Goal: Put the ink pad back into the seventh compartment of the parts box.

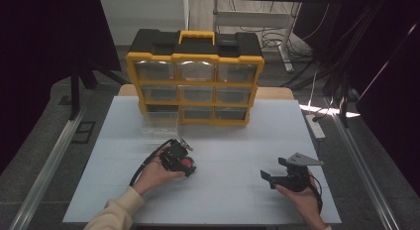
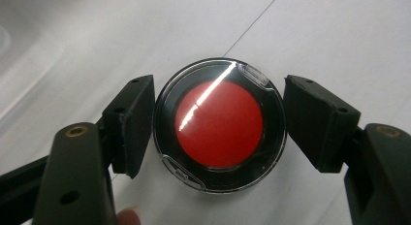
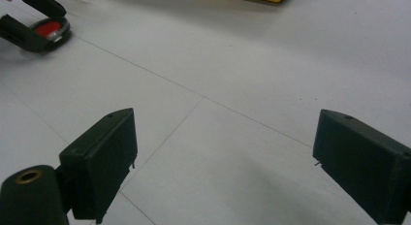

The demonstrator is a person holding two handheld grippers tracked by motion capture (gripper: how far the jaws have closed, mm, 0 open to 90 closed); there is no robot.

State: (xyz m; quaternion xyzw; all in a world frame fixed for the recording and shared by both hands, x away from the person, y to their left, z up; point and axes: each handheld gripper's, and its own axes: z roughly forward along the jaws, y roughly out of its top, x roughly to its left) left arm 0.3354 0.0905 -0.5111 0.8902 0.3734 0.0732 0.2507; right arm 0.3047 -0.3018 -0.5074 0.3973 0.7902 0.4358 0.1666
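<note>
A round clear case with a red disc inside (image 2: pixel 219 125) lies flat on the white table (image 1: pixel 223 205). My left gripper (image 2: pixel 219 124) points down over it, jaws shut on its rim from both sides. From above, that gripper (image 1: pixel 182 161) and the red case (image 1: pixel 187 164) are left of the table's middle. The right gripper view catches the red case (image 3: pixel 48 27) between the left gripper's black jaws at the upper left. My right gripper (image 1: pixel 273 169) rests low at the front right, open, with bare table between its pads (image 3: pixel 104 157).
A yellow and black drawer organizer (image 1: pixel 195 76) stands at the back of the table. A clear drawer (image 1: pixel 161 122) sits on the table in front of its lower left slot. A white power strip (image 1: pixel 315 125) lies off the right edge.
</note>
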